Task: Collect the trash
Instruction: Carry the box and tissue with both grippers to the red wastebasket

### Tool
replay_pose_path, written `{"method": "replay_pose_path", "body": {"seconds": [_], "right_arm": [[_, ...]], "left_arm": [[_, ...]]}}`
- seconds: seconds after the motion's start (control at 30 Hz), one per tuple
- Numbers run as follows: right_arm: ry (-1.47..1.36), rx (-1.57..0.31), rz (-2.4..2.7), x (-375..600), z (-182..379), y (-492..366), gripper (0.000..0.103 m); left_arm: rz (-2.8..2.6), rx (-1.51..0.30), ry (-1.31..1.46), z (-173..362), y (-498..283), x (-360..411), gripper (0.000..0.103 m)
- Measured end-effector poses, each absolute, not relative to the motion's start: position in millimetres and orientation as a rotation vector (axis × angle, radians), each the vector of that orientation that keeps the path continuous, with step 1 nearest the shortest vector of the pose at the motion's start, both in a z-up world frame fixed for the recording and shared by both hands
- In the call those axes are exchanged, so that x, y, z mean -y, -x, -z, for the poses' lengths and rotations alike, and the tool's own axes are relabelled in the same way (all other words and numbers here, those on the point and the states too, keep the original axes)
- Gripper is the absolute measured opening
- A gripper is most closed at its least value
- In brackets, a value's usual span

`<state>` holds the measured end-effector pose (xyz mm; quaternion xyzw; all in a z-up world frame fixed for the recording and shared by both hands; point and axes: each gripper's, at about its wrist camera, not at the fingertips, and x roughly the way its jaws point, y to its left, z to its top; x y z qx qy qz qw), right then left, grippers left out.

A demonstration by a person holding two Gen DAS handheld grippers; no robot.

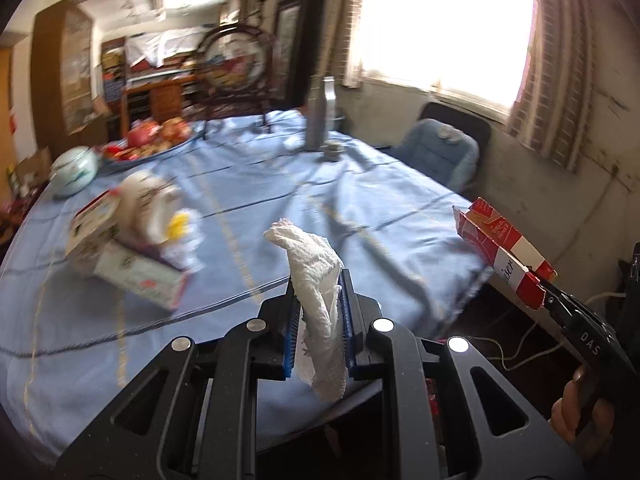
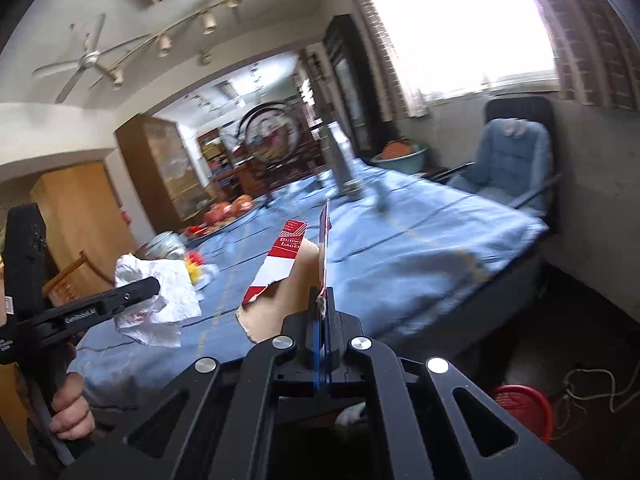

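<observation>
In the left wrist view my left gripper [image 1: 320, 312] is shut on a crumpled white paper towel [image 1: 316, 264], which sticks up between the blue pads above the blue-clothed table [image 1: 360, 200]. At the right edge my right gripper [image 1: 540, 284] pinches a torn red-and-white cardboard carton [image 1: 504, 248], held off the table's corner. In the right wrist view my right gripper [image 2: 323, 300] is shut on the thin edge of that carton [image 2: 280, 264]. At the left of that view my left gripper [image 2: 150, 290] carries the paper towel [image 2: 160, 312].
A tissue box with a white bag and yellow scraps [image 1: 132, 248] lies on the table's left. Further back stand a fruit plate [image 1: 152, 140], a teal lidded bowl [image 1: 74, 168] and a metal bottle [image 1: 320, 116]. A blue padded chair [image 1: 440, 152] stands by the window. A red bin [image 2: 520, 408] sits on the floor.
</observation>
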<state>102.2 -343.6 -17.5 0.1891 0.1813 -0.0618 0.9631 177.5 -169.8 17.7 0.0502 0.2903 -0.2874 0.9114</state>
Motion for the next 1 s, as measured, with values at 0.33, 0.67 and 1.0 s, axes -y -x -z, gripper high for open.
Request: {"method": "replay_pose_path", "body": {"seconds": [0.33,0.67,1.0], "right_arm": [[-0.445,-0.387,0.453,439,50,-24,0.002],[-0.666,-0.669,0.575,519,183,-33,0.002],[-0.776,-0.775,0.596,538,248,-49,0.002]], "left_arm": [[0.862,-0.623,-0.240,-5,-144,295,0.020],[1.085,-0.802,-0.401,85,-113,421,0.021],[1.058,-0.925,-0.516,177,-127,487,0.070]]}}
